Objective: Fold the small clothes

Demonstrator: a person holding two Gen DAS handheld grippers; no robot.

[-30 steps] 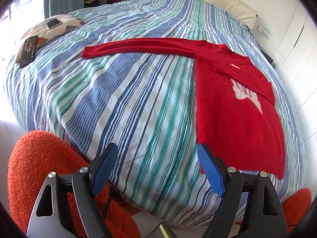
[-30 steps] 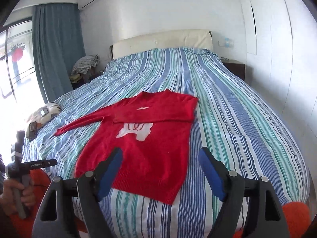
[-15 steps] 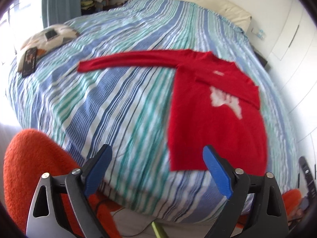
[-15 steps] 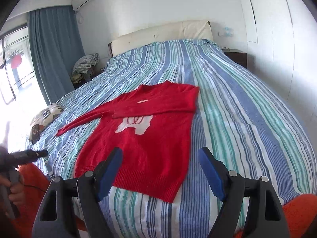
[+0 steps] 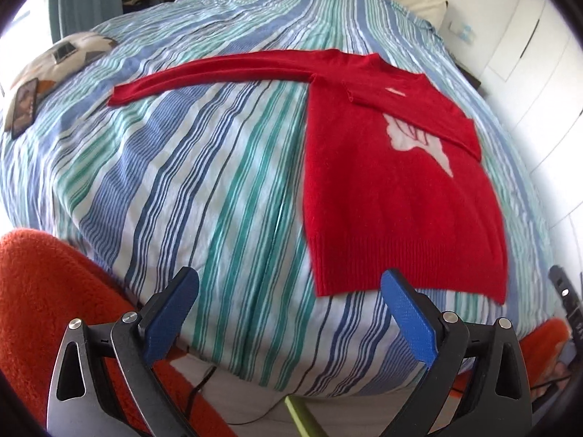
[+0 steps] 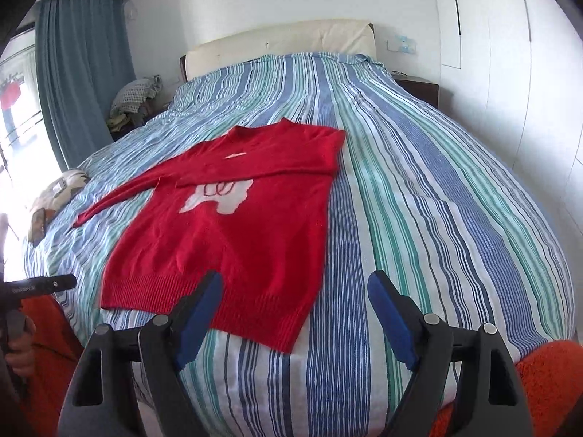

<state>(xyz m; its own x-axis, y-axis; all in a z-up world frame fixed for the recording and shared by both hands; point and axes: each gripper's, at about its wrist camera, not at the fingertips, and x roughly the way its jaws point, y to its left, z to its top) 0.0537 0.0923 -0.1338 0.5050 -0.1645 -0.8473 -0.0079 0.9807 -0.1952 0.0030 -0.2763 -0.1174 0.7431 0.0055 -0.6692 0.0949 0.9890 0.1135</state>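
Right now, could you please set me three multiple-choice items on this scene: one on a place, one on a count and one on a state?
1. Where does the red sweater lie?
A. On the striped bed
B. On the floor
C. Over the headboard

2. How many of its sleeves are folded across the chest?
A. None
B. One
C. Two

3. How do the left gripper and right gripper stand?
A. Both open, holding nothing
B. Both shut on the sweater
C. Only the left shut

Answers: 1 A, it lies flat on the striped cover. 2 B, one sleeve crosses the chest while the other sleeve stretches out sideways. 3 A, each pair of blue fingers is wide apart, short of the hem.
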